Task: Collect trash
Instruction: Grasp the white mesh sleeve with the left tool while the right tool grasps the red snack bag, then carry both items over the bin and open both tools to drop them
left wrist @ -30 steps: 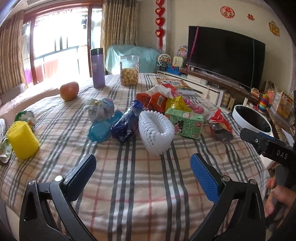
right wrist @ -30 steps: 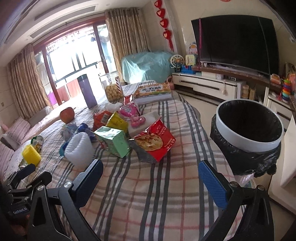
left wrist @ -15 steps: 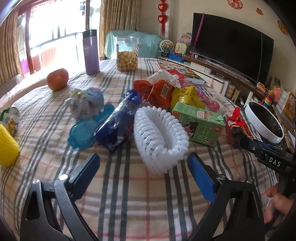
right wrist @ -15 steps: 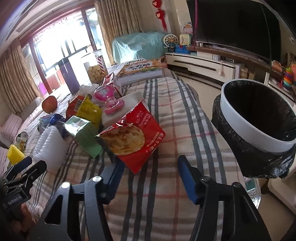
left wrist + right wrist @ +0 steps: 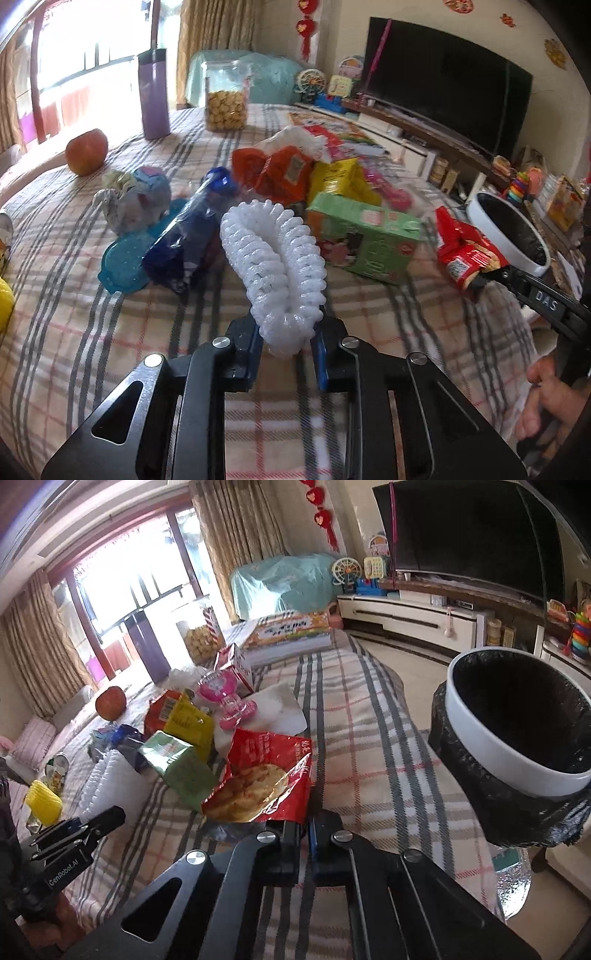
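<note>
Jaws just closed: left gripper (image 5: 286,341) pinching foam net (image 5: 273,258), right gripper (image 5: 303,836) pinching red wrapper (image 5: 266,775).

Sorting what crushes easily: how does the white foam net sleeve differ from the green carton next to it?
The white foam net sleeve is a ribbed, open mesh, bent into a soft curve; the green carton is a flat-sided printed box with sharp edges. The sleeve is pinched at its near end by the left gripper; the carton lies untouched on its side. Both rest on the plaid tablecloth.

both grippers (image 5: 286,345) (image 5: 304,834) closed — foam net (image 5: 273,254), red bag (image 5: 264,779).
</note>
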{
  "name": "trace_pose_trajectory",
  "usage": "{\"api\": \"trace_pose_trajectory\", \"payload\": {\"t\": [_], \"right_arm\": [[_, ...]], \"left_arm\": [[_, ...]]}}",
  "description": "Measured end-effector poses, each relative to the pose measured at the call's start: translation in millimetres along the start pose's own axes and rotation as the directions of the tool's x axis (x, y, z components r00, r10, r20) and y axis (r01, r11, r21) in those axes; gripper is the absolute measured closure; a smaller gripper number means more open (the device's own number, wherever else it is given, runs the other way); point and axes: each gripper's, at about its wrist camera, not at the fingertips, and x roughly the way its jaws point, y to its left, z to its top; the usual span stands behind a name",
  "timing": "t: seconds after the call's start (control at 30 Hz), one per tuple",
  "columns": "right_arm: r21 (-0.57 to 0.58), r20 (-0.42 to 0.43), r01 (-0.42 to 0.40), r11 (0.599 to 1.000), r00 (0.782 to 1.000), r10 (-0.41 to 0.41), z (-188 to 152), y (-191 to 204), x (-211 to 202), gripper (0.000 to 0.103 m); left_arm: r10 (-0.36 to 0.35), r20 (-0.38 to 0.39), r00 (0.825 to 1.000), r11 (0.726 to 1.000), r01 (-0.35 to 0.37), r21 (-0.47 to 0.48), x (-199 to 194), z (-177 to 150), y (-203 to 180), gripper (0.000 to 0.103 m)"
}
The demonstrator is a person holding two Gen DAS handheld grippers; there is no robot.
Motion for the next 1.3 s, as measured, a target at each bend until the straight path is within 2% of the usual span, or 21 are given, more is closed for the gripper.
{"api": "trace_pose_trajectory", "payload": {"t": [0.2,0.47,0.8,1.3], "right_arm": [[0.023,0.023,-0.001,1.0,1.0,0.001,-1,-7,-19,0.1],[0.052,0.042,0.011,0.999,0.999,-0.013,-4,-22,-37,0.1],[0.095,0.064,0.045,0.994,0.997,-0.051,-4,-51,-57,0.1],[0.161,0.082,0.103,0.982,0.99,-0.118,1,-96,-76,0.1]], "left_arm": [[-0.056,0.032,0.998,0.997,0.054,0.051,-19,-4,-23,0.083],[-0.111,0.036,0.993,0.989,0.107,0.099,-28,-2,-51,0.083],[-0.18,0.013,0.984,0.973,0.176,0.15,-25,3,-87,0.083],[-0.239,-0.013,0.971,0.941,0.235,0.243,-12,17,-143,0.083]]}}
